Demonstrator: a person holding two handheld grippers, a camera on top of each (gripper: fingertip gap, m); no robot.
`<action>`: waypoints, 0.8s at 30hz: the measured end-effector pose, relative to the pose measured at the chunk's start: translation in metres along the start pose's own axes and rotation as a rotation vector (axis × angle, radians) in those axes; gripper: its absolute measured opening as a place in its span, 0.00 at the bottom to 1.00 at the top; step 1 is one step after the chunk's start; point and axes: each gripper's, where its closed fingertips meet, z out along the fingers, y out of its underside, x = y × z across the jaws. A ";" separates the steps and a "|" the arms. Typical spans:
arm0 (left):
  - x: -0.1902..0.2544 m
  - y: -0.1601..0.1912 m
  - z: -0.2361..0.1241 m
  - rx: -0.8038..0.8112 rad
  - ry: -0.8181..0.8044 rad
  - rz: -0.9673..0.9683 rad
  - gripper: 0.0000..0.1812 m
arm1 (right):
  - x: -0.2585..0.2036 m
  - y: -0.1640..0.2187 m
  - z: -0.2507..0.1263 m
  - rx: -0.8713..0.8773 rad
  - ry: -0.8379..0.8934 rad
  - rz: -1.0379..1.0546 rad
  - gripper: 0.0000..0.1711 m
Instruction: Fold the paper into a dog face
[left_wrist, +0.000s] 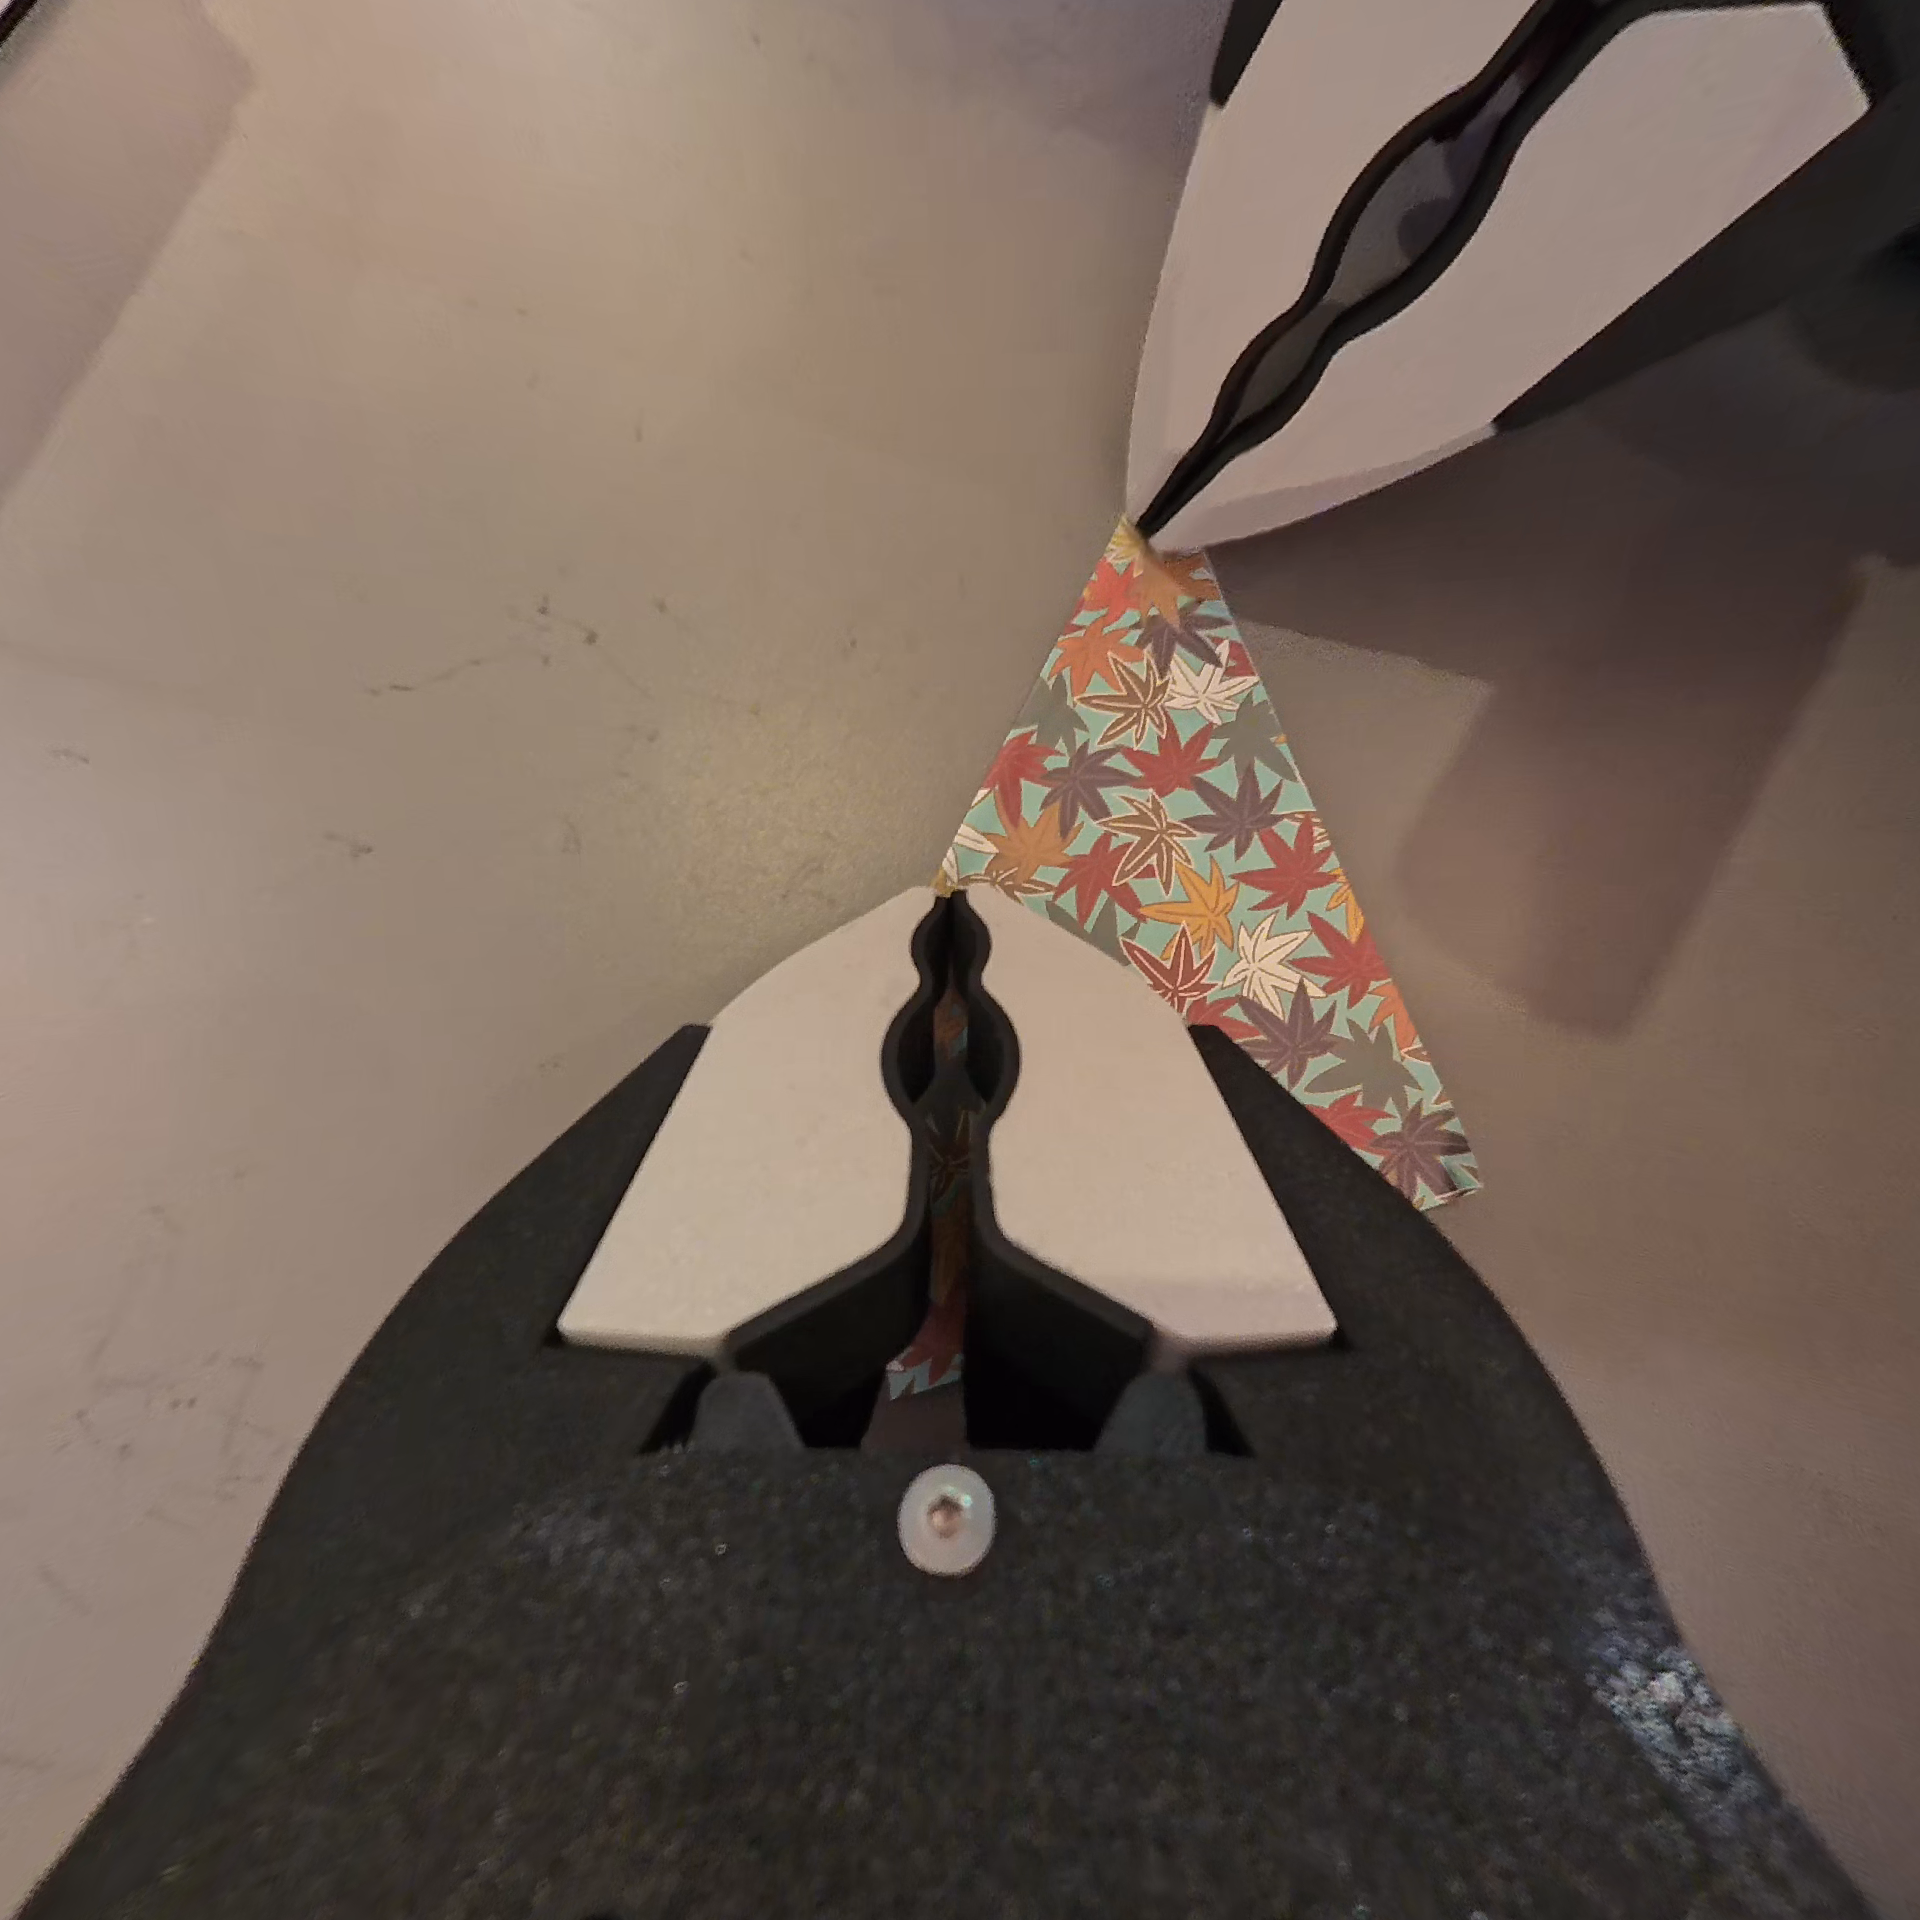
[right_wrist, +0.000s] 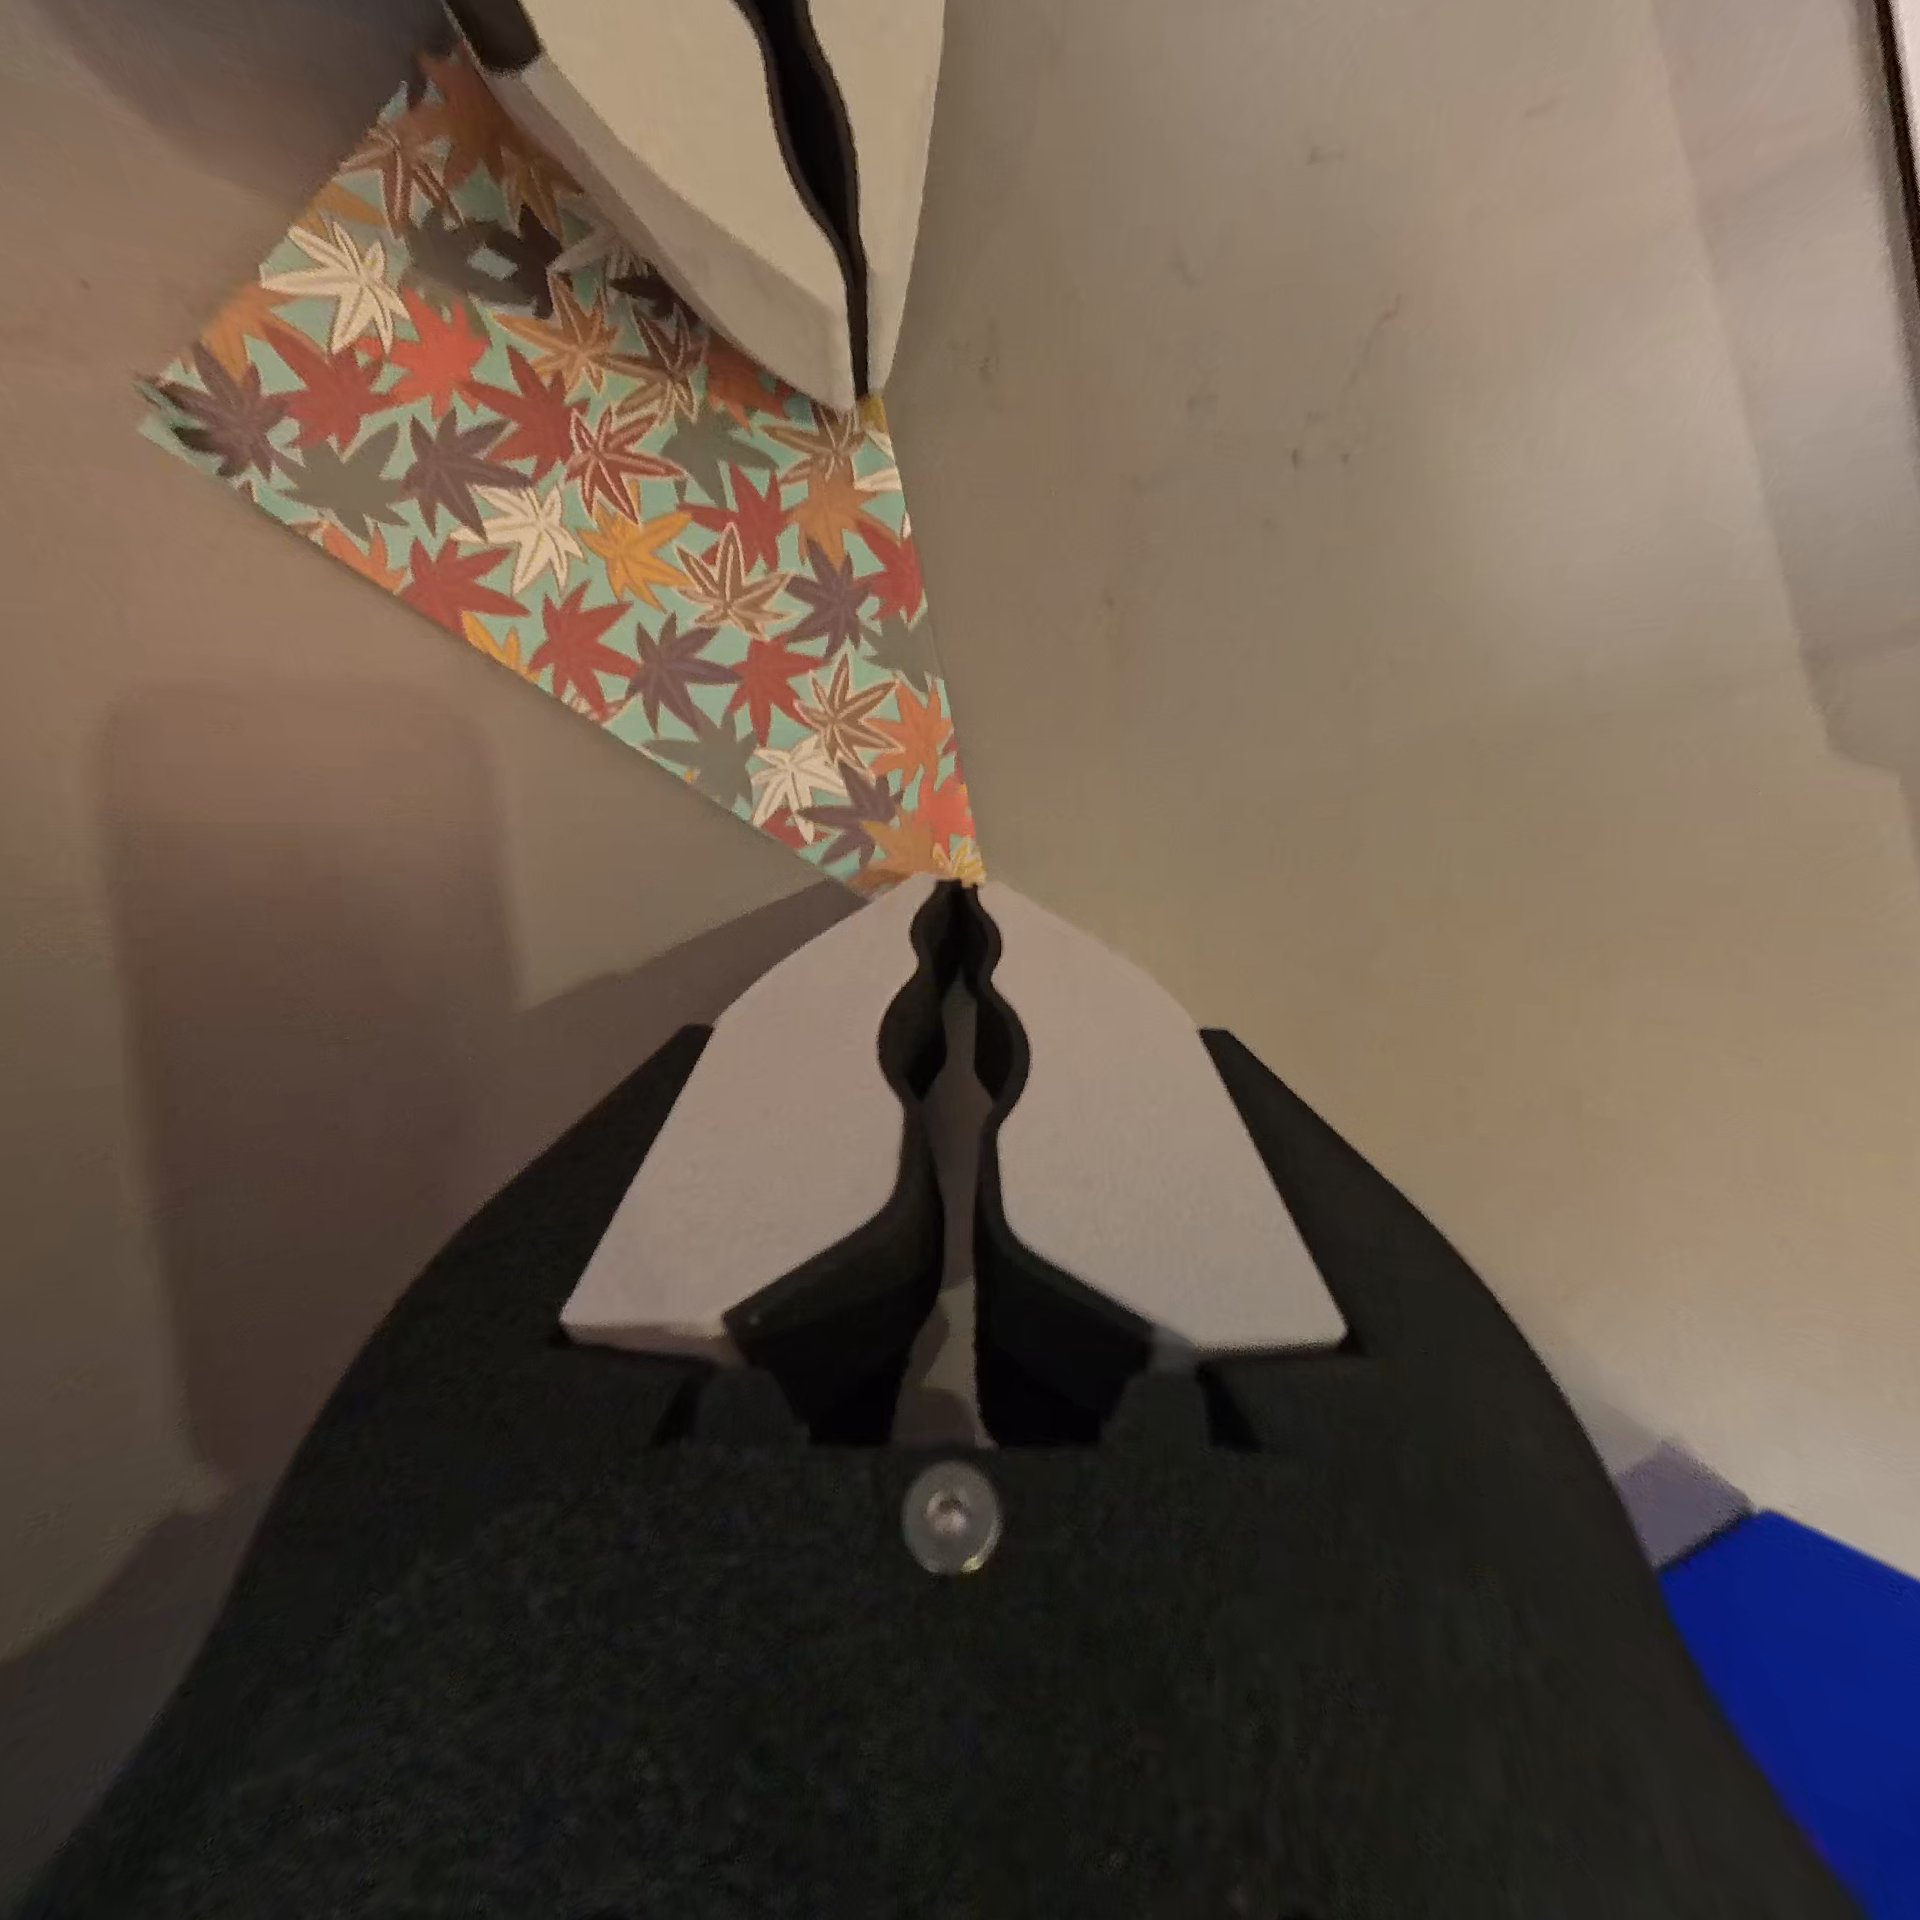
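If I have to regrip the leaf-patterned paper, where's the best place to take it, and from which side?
Take the leaf-patterned paper by a pointed corner, coming in edge-on along its plane. It is a thin folded triangle, so only corners and edges give a bite. The left claw and right claw each pinch one corner now; the third corner hangs free, probably the easiest to reach.

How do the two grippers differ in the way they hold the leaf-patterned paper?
The left gripper has paper reaching deep between its jaws; the right gripper pinches only a corner tip. They grip opposite ends of one edge of the paper. Both are shut on it, holding it above the table.
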 end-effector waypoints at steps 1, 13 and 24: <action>0.000 0.000 0.000 0.000 0.000 0.000 0.00 | 0.000 0.003 -0.002 -0.004 0.004 0.006 0.00; 0.000 0.000 0.000 -0.002 -0.007 0.007 0.00 | 0.013 0.010 -0.025 -0.002 0.093 0.102 0.00; 0.000 0.000 0.000 0.000 -0.014 0.008 0.00 | -0.016 -0.059 0.017 0.151 -0.011 0.297 0.00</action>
